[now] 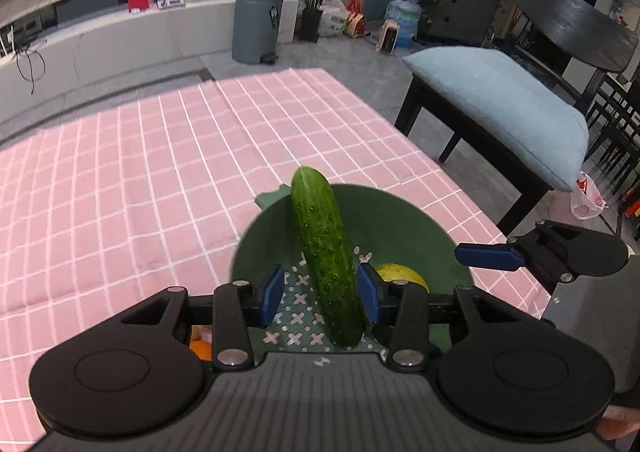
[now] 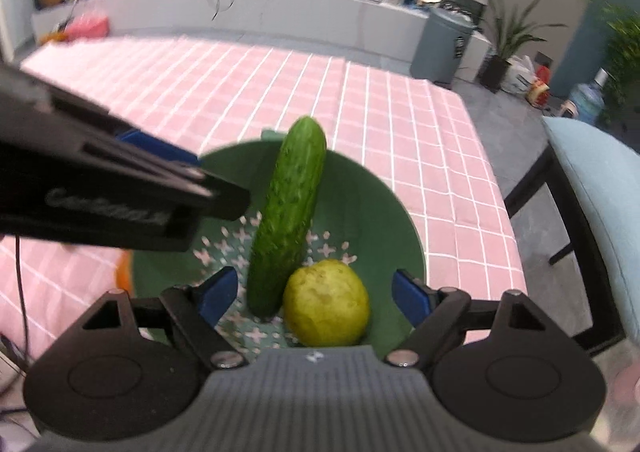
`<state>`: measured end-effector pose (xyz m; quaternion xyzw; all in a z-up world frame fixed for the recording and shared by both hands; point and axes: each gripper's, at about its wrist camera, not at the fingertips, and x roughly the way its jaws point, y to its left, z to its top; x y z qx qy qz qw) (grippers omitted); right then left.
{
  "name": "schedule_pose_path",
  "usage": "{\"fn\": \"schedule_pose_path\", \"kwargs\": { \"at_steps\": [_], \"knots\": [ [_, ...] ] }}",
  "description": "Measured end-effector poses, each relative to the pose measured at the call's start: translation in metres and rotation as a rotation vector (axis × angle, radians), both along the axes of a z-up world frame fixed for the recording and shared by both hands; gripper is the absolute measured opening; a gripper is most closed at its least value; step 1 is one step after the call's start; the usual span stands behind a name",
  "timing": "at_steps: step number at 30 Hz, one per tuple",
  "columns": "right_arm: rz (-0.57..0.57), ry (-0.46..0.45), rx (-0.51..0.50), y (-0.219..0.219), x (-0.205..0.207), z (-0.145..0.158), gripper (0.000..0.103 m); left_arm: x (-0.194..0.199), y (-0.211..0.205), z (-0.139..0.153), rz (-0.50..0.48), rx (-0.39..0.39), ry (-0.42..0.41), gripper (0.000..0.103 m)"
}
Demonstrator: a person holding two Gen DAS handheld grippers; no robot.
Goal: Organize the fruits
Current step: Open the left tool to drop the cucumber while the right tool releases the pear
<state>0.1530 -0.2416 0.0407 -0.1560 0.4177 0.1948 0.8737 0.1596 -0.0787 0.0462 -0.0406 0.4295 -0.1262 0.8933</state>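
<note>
**Cucumber in the bowl, left gripper parted around it**

The cucumber (image 1: 326, 256) lies lengthwise in the green bowl (image 1: 404, 220), its far tip poking over the back rim, its near end down on the perforated, cross-patterned bottom. Right beside it, touching or nearly so, sits a yellow-green round fruit (image 2: 326, 302) — pear or guava, hard to say which. The left gripper (image 1: 320, 294) straddles the cucumber with its blue pads spread: the right pad is at the skin, the left pad stands off with a clear gap, so this is no clamp. It reads as a placing step just about wrapped up, though a fresh grab can't be ruled out.

Over on the other side, the right gripper (image 2: 310, 294) hovers above the near rim, fingers wide apart, holding nothing, the round fruit and the cucumber's near end between its tips.

Something orange (image 1: 200, 348) peeks out by the bowl's left edge, on the pink checked tablecloth (image 1: 160, 172); likely another fruit waiting. Next move calls for lifting the left tool straight up without nudging the cucumber, then going for that orange piece.
</note>
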Motion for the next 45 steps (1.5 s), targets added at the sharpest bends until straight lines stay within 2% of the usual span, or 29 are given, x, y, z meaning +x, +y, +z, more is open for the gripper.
{"fn": "schedule_pose_path", "kwargs": {
  "at_steps": [7,14,17,22,24,29,32,36,40,45],
  "knots": [
    [-0.083,-0.027,0.13,0.01,-0.03,0.016,0.081,-0.028,0.029,0.016,0.001,0.004,-0.026,0.048],
    [-0.105,-0.017,0.233,0.03,-0.051,0.016,0.079,-0.052,0.069,0.012,0.046,-0.004,-0.012,0.048],
    [-0.092,-0.002,0.266,0.043,-0.06,0.012,0.071,-0.061,0.086,0.004,0.072,-0.009,-0.004,0.048],
    [-0.051,-0.023,0.277,0.067,-0.077,0.009,0.066,-0.076,0.11,-0.008,0.09,-0.022,0.013,0.048],
    [-0.038,-0.03,0.274,0.076,-0.083,0.007,0.06,-0.08,0.118,-0.013,0.105,-0.027,0.023,0.048],
    [-0.006,-0.009,0.243,0.099,-0.095,-0.007,0.052,-0.091,0.136,-0.03,0.152,-0.061,0.061,0.048],
    [-0.016,-0.001,0.208,0.109,-0.096,-0.017,0.052,-0.094,0.146,-0.043,0.19,-0.088,0.073,0.048],
    [-0.088,-0.001,0.159,0.115,-0.095,-0.032,0.052,-0.091,0.154,-0.055,0.235,-0.099,0.078,0.048],
    [-0.183,0.042,0.197,0.105,-0.086,-0.045,0.052,-0.088,0.152,-0.062,0.237,-0.032,0.079,0.049],
    [-0.255,0.063,0.246,0.1,-0.077,-0.054,0.054,-0.078,0.154,-0.071,0.252,-0.055,0.068,0.056]
  ]
}}
